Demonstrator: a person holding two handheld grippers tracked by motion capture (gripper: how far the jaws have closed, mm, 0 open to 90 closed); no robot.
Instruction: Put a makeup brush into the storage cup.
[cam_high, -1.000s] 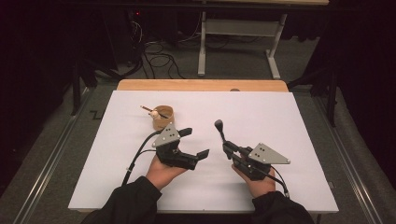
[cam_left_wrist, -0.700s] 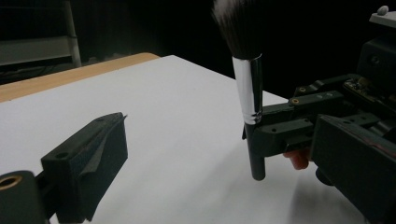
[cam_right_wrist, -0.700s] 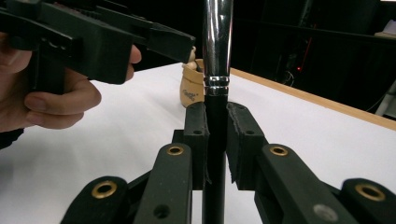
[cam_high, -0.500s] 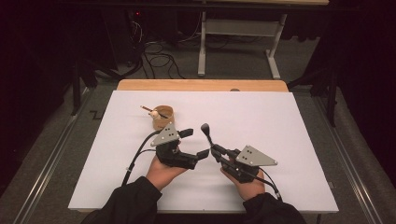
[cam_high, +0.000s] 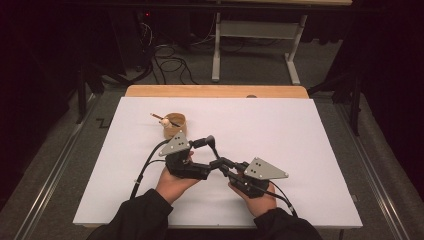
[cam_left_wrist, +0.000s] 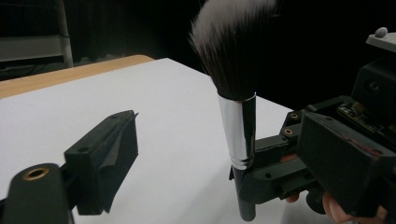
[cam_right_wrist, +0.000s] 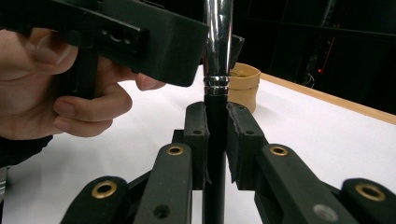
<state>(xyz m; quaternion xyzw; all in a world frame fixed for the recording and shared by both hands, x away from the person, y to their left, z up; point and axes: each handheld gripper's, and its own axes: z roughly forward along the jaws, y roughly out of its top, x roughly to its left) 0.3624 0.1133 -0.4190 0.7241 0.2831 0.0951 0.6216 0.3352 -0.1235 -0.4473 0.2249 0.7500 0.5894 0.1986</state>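
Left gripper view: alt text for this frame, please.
A makeup brush stands upright, its handle clamped in the right gripper at right. The left gripper's own jaw, at lower left, has just been closing, not touching the brush, above the white table.

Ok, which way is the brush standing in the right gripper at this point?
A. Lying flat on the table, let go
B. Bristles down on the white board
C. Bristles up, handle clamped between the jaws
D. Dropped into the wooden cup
C: the right gripper has its jaws shut on the black handle of the brush, and the bristles fan out at the top.
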